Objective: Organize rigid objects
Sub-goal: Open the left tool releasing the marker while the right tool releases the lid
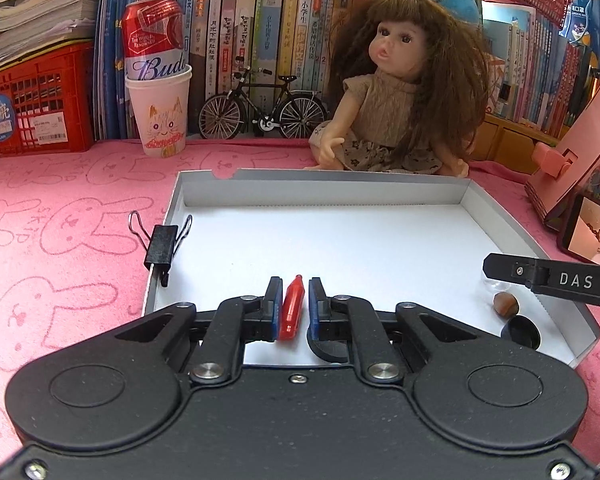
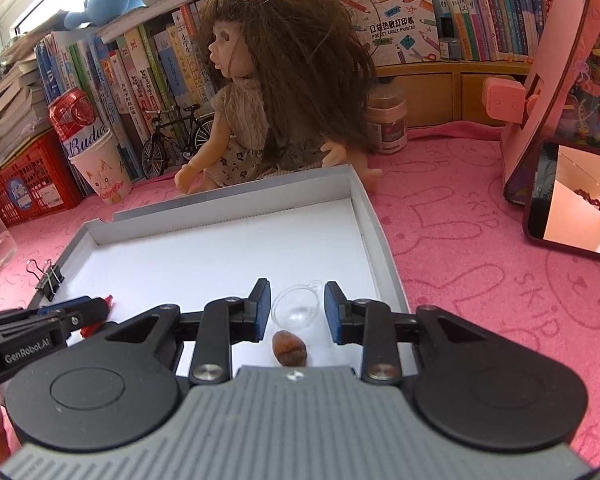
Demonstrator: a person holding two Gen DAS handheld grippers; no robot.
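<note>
A shallow white box lid (image 1: pixel 340 196) lies on the pink cloth; it also shows in the right wrist view (image 2: pixel 364 208). My left gripper (image 1: pixel 295 292) is open, its jaws on either side of a small red bottle-shaped piece (image 1: pixel 293 307) that lies in the lid. My right gripper (image 2: pixel 294 296) is open around a clear plastic half-sphere (image 2: pixel 296 309). A brown nut (image 2: pixel 289 349) lies just behind it, also seen in the left wrist view (image 1: pixel 506 304). A black round cap (image 1: pixel 521 332) sits at the lid's near right. A black binder clip (image 1: pixel 162 246) is clipped on the lid's left wall.
A doll (image 1: pixel 400 92) sits behind the lid. A toy bicycle (image 1: pixel 262 106), a paper cup (image 1: pixel 160 114) holding a red can (image 1: pixel 154 36), a red crate (image 1: pixel 32 104) and books line the back. A phone (image 2: pixel 576 200) leans on a pink stand (image 2: pixel 548 80) at right.
</note>
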